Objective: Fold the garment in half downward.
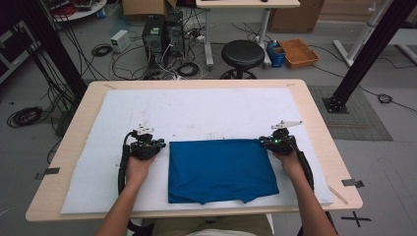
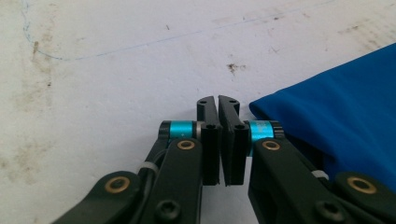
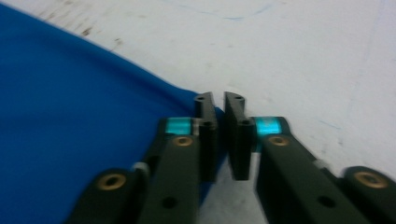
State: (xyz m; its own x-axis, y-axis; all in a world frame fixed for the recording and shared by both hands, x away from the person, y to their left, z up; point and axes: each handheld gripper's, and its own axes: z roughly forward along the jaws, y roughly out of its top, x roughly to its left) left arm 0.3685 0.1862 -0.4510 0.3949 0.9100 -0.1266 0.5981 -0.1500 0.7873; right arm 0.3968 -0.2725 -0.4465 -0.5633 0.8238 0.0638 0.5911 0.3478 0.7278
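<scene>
Both the left gripper [image 2: 218, 103] and right gripper [image 3: 219, 100] sit clenched, apparently on nothing, at the far corners of the folded blue cloth [image 1: 220, 169]

Blue cloth [image 1: 221, 169], folded to a rectangle, flat on white mat, near table's front edge

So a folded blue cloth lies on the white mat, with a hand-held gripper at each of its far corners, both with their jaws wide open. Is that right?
Not quite. The blue cloth does lie folded on the white mat, with the left hand-held gripper and right hand-held gripper at its far corners, but their jaws are shut, not wide open; both gripper views show it.
</scene>
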